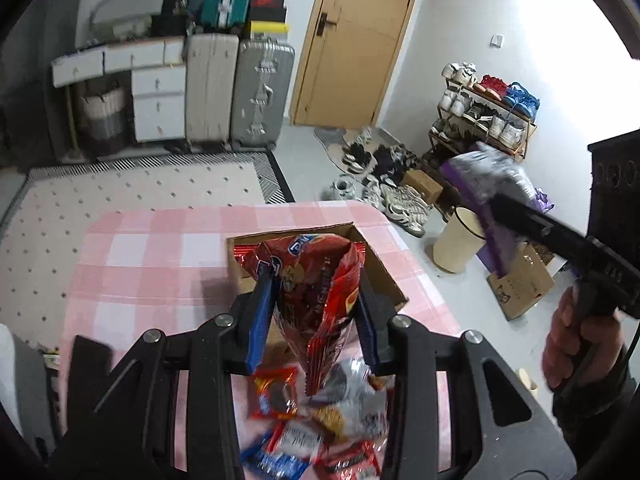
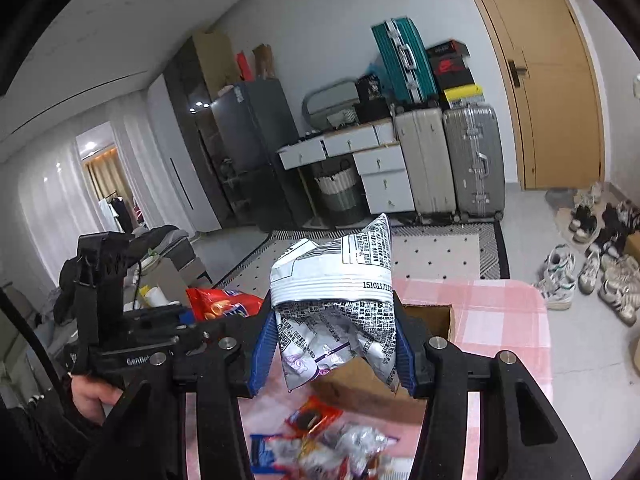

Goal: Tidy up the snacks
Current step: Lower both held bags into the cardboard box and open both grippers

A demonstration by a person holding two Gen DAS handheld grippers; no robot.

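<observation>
Your left tool [image 1: 316, 312] is clenched on a red snack bag [image 1: 316, 300], held above the pink checked bench [image 1: 152, 256]. Just beyond it, at twelve o'clock, sits an open cardboard box [image 1: 384, 276]. Your right tool [image 2: 334, 344] grips a crumpled white and purple snack bag [image 2: 340, 292], also lifted above the bench, with the box at about one o'clock. Loose snack packets [image 1: 312, 420] lie in a blurred pile at six o'clock beneath both tools.

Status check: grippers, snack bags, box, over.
Left gripper shut on red snack bag. Right gripper shut on white-and-purple snack bag. Cardboard box open, nothing blocking.
</observation>
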